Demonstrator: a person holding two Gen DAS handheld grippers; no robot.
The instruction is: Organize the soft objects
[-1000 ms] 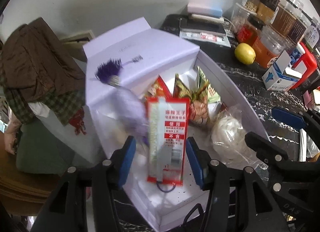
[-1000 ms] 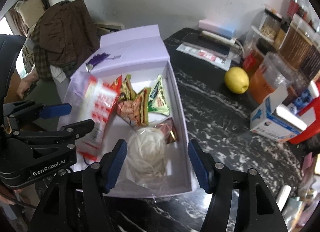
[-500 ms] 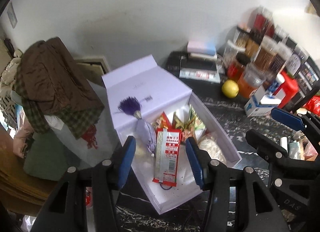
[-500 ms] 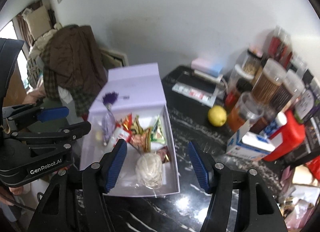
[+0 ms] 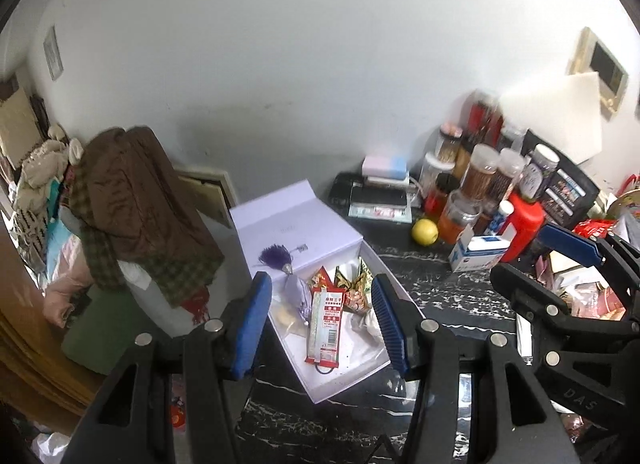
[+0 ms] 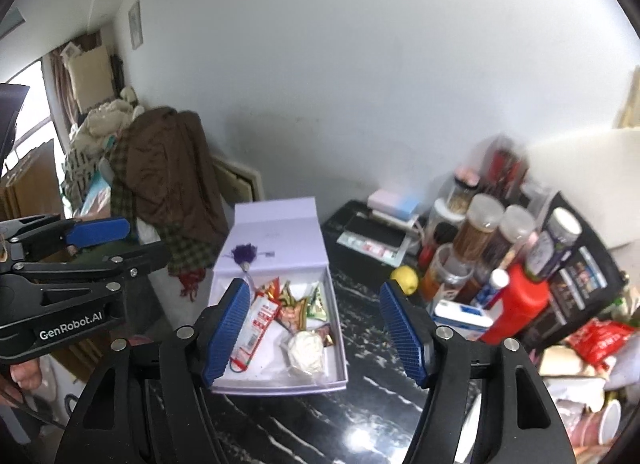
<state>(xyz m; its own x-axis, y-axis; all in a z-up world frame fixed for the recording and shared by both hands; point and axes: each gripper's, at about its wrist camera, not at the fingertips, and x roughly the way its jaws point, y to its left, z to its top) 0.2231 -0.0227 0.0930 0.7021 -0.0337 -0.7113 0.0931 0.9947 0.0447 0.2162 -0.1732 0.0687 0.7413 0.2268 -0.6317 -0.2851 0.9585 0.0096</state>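
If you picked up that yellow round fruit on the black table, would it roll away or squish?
The yellow fruit looks round and smooth, so a nudge would probably send it rolling across the black table. It keeps a firm, even shape, so it likely would not squish. Its smooth skin might slip a little.

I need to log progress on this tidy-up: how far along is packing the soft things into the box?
Done, it seems: the lavender box holds the red-and-white packet, snack pouches, a white bagged bundle and a purple tasselled sachet. In hand: nothing; left gripper and right gripper are empty above it, the right's jaws just widened. Left: the open lid, possibly.
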